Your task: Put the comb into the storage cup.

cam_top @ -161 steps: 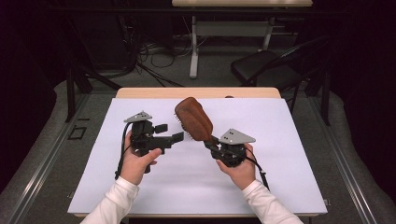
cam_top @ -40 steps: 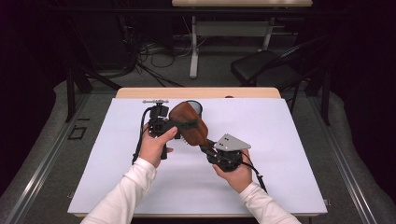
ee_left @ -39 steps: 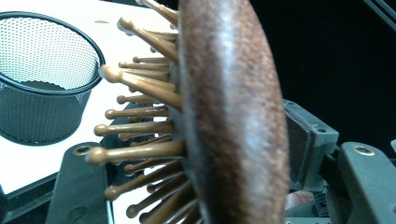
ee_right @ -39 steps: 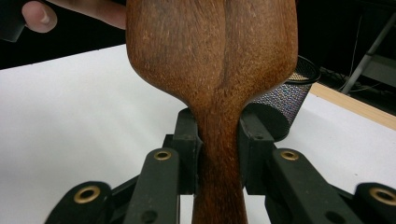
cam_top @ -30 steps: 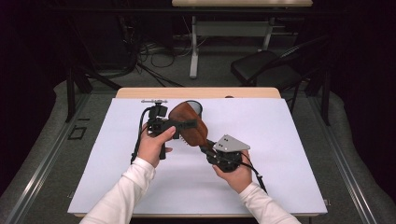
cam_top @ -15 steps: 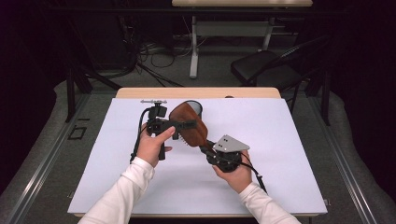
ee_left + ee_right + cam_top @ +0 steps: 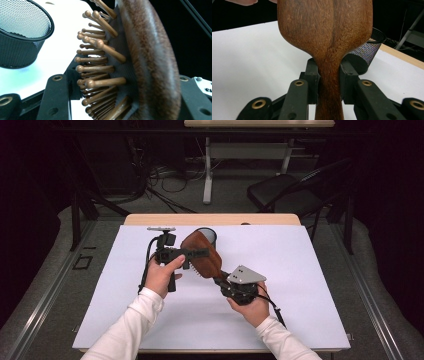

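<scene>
We see a wooden hairbrush (image 7: 202,254) held above the white table (image 7: 310,285), between the two grippers, just in front of a black mesh cup (image 7: 207,235) at the table's 12 o'clock edge.

Right gripper (image 7: 220,281): clenched on the brush's handle neck; in the right gripper view both pads press the wood from either side (image 7: 329,85). Brush head runs from it toward 11 o'clock in the high view.

Left gripper (image 7: 202,254): comes in from 9 o'clock and its jaws have just been closing with the brush head between them. In the left gripper view one jaw sits on the bristle side and the other behind the wooden back (image 7: 150,60); we can't tell if the pads already press on it.

Bristles (image 7: 100,62) point toward the cup (image 7: 22,32) in that view.
</scene>
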`<action>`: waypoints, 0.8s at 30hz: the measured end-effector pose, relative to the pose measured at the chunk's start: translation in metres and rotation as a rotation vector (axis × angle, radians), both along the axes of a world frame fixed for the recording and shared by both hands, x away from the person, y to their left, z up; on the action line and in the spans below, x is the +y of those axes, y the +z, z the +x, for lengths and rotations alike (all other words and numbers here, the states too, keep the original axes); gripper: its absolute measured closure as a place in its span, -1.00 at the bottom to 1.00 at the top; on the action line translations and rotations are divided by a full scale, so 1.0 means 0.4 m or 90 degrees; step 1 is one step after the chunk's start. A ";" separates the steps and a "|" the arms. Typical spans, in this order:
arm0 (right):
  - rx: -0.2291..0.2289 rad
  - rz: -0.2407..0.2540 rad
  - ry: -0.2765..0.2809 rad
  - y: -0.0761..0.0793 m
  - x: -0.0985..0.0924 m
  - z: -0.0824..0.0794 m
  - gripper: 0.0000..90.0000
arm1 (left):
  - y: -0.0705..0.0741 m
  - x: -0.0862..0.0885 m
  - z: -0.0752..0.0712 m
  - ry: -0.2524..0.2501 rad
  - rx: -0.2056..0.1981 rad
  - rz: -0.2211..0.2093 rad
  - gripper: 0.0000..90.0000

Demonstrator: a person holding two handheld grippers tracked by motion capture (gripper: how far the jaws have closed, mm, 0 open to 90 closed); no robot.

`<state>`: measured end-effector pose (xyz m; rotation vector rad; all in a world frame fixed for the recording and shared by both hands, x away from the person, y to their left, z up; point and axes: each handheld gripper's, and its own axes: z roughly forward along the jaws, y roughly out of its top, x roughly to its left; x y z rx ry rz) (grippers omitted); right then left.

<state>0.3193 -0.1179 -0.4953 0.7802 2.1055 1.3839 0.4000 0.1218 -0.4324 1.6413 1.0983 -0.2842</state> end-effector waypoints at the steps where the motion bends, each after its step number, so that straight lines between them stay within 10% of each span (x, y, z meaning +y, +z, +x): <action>1: 0.000 0.000 0.001 0.000 0.000 0.000 0.60 | 0.000 0.000 0.000 -0.001 0.001 0.000 -0.02; 24: 0.000 0.001 0.003 -0.007 -0.001 0.000 0.60 | 0.002 0.000 0.000 0.001 0.010 0.000 0.00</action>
